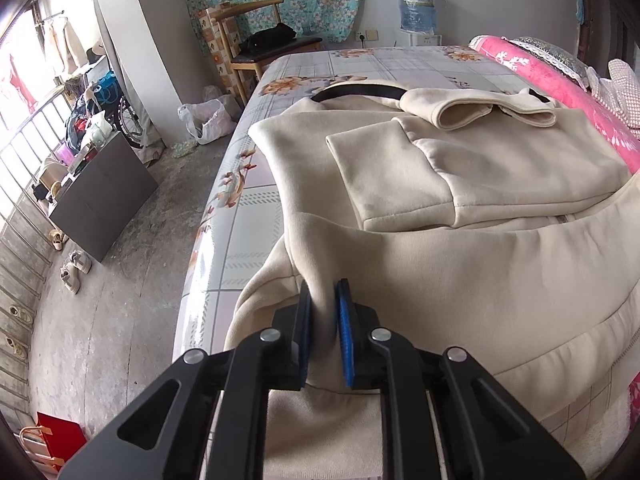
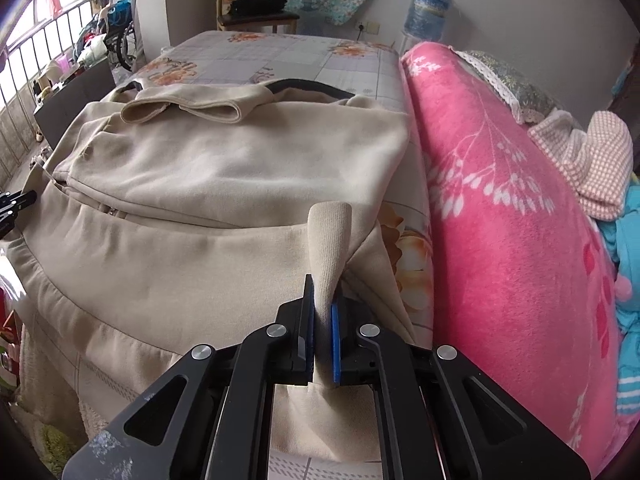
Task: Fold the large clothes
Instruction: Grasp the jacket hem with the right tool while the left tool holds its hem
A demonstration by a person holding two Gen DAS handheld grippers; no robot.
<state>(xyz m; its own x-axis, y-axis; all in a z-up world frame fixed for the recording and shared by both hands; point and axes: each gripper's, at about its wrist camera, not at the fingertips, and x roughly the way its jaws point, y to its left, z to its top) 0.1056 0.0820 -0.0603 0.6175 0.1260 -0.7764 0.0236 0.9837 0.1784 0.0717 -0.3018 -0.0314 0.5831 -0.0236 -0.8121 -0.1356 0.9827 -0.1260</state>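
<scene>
A large cream hoodie lies spread on the bed, sleeves folded across its upper body, black-lined hood at the far end. My left gripper is shut on a pinched fold of the hoodie's near left edge. The hoodie also fills the right wrist view. My right gripper is shut on a pinched fold of its near right edge, which sticks up between the fingers. The left gripper's tip shows at the left edge of the right wrist view.
The bed has a floral grid sheet. A pink blanket lies rolled along the bed's right side, with pillows behind it. A wooden chair stands past the far end. Concrete floor with shoes lies left of the bed.
</scene>
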